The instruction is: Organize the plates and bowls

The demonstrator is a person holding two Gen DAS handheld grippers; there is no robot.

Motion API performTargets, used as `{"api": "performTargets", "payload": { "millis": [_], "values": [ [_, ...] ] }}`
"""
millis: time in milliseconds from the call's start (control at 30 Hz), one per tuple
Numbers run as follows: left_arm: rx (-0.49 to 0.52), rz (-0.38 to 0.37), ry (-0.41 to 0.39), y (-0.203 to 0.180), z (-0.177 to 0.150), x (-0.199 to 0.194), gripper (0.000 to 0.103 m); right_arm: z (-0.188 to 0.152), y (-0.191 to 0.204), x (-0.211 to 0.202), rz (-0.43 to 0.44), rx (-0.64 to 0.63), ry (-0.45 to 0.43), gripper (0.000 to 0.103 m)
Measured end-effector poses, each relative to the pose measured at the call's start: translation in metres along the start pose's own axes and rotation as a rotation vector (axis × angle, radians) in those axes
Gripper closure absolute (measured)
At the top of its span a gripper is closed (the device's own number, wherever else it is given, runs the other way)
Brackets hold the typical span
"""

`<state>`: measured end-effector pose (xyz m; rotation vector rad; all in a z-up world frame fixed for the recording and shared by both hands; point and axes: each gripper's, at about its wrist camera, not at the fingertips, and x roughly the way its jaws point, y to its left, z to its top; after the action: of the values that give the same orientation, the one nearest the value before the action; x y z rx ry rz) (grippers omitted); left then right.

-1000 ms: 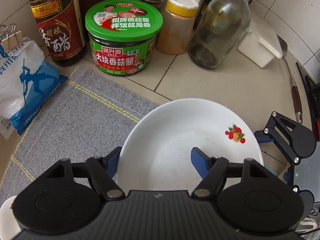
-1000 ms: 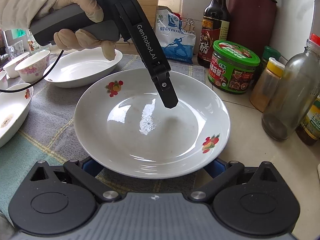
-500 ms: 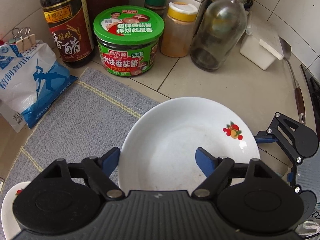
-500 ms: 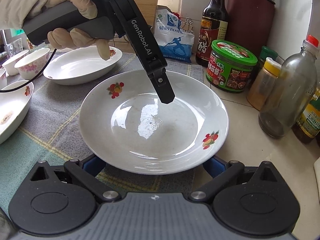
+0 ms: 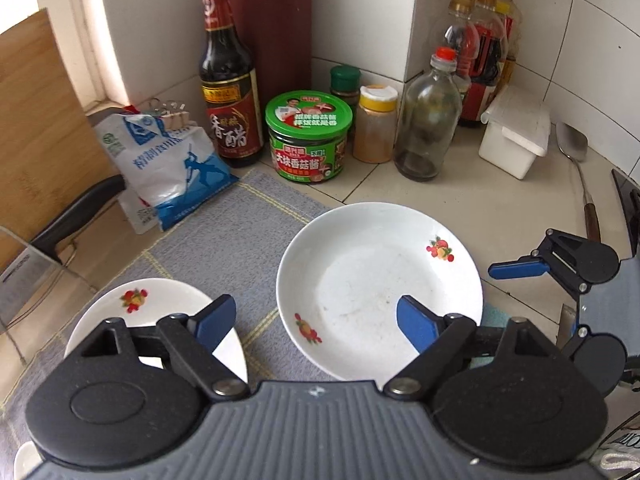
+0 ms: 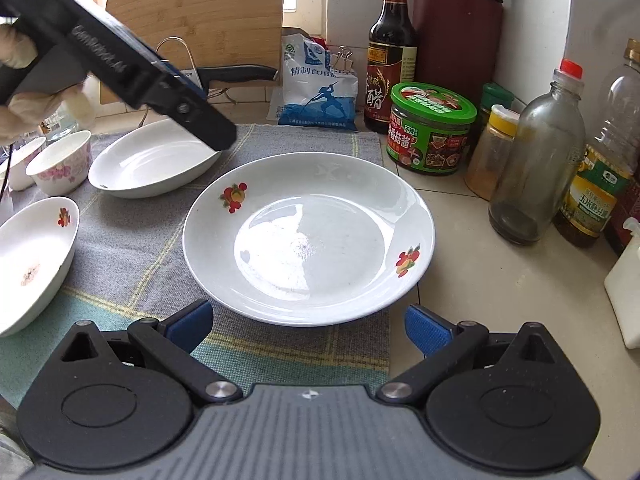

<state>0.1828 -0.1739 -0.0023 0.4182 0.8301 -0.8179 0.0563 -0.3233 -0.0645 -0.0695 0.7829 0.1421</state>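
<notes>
A white plate with fruit prints lies on the grey mat at its right edge; it also shows in the left wrist view. My right gripper is open and empty, just short of the plate's near rim. My left gripper is open and empty, raised above the mat between this plate and a second fruit-print plate. A white oval dish, a fruit-print bowl and a flowered bowl stand on the mat to the left.
Along the wall stand a vinegar bottle, a green-lidded jar, a spice jar, a glass bottle, an oil bottle and a salt bag. A knife and cutting board are at the left.
My left gripper has lifted and pulled back from over the plate toward the left. My right gripper has backed away from the plate's rim. The plate rests on the mat.
</notes>
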Motion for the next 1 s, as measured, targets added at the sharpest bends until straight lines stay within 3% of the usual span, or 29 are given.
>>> {"api": "performTargets", "payload": {
  "millis": [200,433,1000],
  "values": [
    [-0.109,0.015,-0.059,0.000,-0.046,-0.045,0.014,0.000,0.028,-0.014,-0.045,0.030,-0.010,0.000],
    [-0.130,0.138,-0.144,-0.009,-0.101,-0.088,0.012,0.001,0.068,-0.028,-0.043,0.031,-0.041,0.000],
    [-0.162,0.196,-0.138,0.004,-0.203,-0.146,0.011,0.011,0.145,-0.042,-0.041,0.016,-0.053,0.000]
  ]
}}
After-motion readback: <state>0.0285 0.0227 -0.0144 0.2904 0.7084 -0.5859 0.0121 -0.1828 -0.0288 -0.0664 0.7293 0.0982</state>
